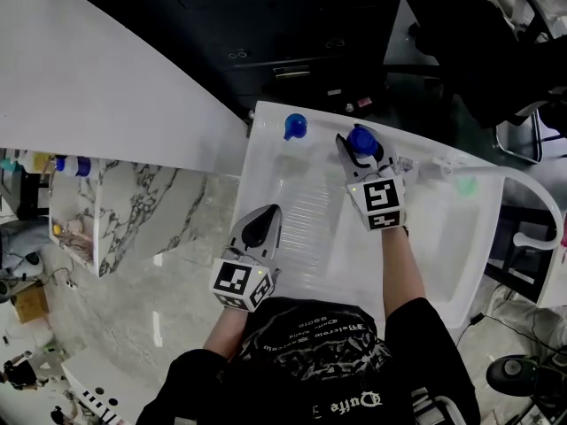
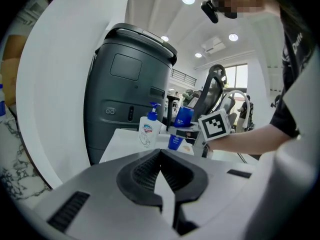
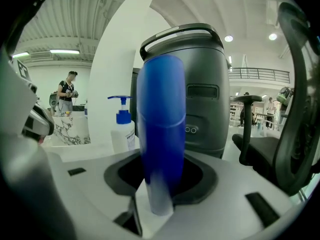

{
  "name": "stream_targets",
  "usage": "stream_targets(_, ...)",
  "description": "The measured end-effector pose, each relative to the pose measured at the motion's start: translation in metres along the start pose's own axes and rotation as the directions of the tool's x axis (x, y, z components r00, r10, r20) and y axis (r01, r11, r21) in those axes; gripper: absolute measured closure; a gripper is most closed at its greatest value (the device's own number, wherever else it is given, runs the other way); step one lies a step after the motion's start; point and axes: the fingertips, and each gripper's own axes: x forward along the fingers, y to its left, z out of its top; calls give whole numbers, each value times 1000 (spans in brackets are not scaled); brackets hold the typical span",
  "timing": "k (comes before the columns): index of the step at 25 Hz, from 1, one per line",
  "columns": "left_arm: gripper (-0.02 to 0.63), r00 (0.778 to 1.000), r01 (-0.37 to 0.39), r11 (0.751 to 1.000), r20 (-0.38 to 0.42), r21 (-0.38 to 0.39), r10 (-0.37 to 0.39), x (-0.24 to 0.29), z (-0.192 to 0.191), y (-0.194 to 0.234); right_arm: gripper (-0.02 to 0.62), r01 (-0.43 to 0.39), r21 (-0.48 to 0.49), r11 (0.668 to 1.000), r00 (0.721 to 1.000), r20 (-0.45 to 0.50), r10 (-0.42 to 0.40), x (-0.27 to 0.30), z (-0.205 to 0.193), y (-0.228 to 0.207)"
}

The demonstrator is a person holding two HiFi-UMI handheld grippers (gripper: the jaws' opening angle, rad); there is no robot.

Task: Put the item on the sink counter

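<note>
Head view, blue bottle [image 1: 361, 137]: it is at the far end of the sink counter [image 1: 268, 168], in your right gripper [image 1: 360, 149] and near the pump bottle [image 1: 294, 127].
Head view, left gripper [image 1: 266, 221]: it hangs over the near edge of the surface, well apart from both bottles.
Head view, count: one blue bottle, one pump bottle, two grippers.
Left gripper view, fingers [image 2: 140, 173]: closed tip to tip, with nothing between them.
Left gripper view, blue bottle: upright and clamped round its middle. I cannot tell whether its base touches the surface.
Left gripper view, risk: if you let go while the base is off the surface, it drops, tips and may knock the pump bottle beside it (that one looks top-heavy).
Right gripper view, fingers [image 3: 197, 180]: partly apart and pressed on the blue bottle's rounded body, which fills the gap.
Right gripper view, risk: the body looks smooth, so a slack squeeze could let it slide down. A sideways pull-out after release could drag it over.
Right gripper view, count: one blue bottle, one pump bottle, one grey bin [image 3: 200, 84], one office chair [image 3: 295, 114].
</note>
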Motion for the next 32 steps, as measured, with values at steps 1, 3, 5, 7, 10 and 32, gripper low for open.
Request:
stream_targets(1,600,1000,0,1000,2,0,0,0,0,0,443,0,0,1000,1000,0,0,0,0,0)
stream_targets(3,600,1000,-1,1000,4,0,1,1,0,0,443,0,-1,1000,1000,0,0,-1,-1,0)
stream_targets(5,600,1000,0,1000,5,-4,0,1,0,0,437,-1,-4,1000,1000,5,1,-4,1,1)
stream_targets(7,600,1000,0,1000,4,-8,0,0,-1,1,391,-13,6,1000,1000,16,12,-7,3,2)
stream_targets(10,600,1000,-1,1000,0,-10,1,1,-4,1,347,-17,12,1000,1000,23,17,-9,5,1)
stream_targets(32,600,979,86,996,185,-3,-84,-34,35,-34,278,68,72,995,972,221,-82,-137,85,27)
